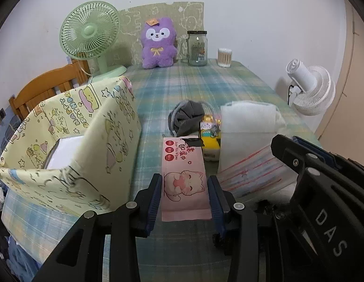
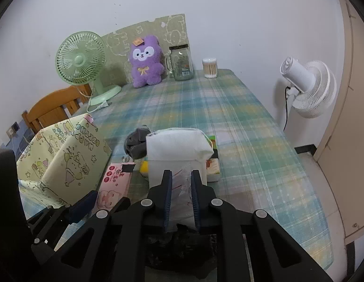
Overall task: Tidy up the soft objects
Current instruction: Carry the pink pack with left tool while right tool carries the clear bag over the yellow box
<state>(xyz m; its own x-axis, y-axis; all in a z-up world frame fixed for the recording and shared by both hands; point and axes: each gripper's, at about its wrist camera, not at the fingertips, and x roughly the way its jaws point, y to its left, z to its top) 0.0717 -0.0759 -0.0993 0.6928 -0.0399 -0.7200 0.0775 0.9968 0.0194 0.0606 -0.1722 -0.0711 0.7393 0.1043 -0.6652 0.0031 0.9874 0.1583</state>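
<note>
Plaid cloth in blue, green and yellow (image 1: 205,87) is covering the table against a white wall. Between the pads of the left gripper (image 1: 184,197) a pink pack of wet wipes (image 1: 183,174) with a cartoon cat is lying lengthwise, its sides pressed by both blue-lined fingers, which are gripping it narrowly. Just to the right of that claw, the right gripper (image 2: 181,199) is pinching the clear plastic end of a white pack of cotton pads (image 2: 177,152); its jaws are standing almost closed on the thin wrapper, with the bulky white part of the pack sticking out ahead of the fingertips. Beyond the wipes, ahead of the left claw, a grey pouch (image 1: 187,116) is lying on the cloth beside a small yellow packet (image 1: 210,141). To the left of the left claw, a pale yellow fabric bin (image 1: 76,141) printed with cartoon figures is standing open, with something white inside. Far ahead, along the wall, a green desk fan (image 1: 90,35), a purple plush bear (image 1: 158,43), a glass jar (image 1: 197,48) and a tub of cotton swabs (image 1: 224,57) are standing in a row. Off the right edge of the table, a white fan (image 2: 308,87) is standing.
</note>
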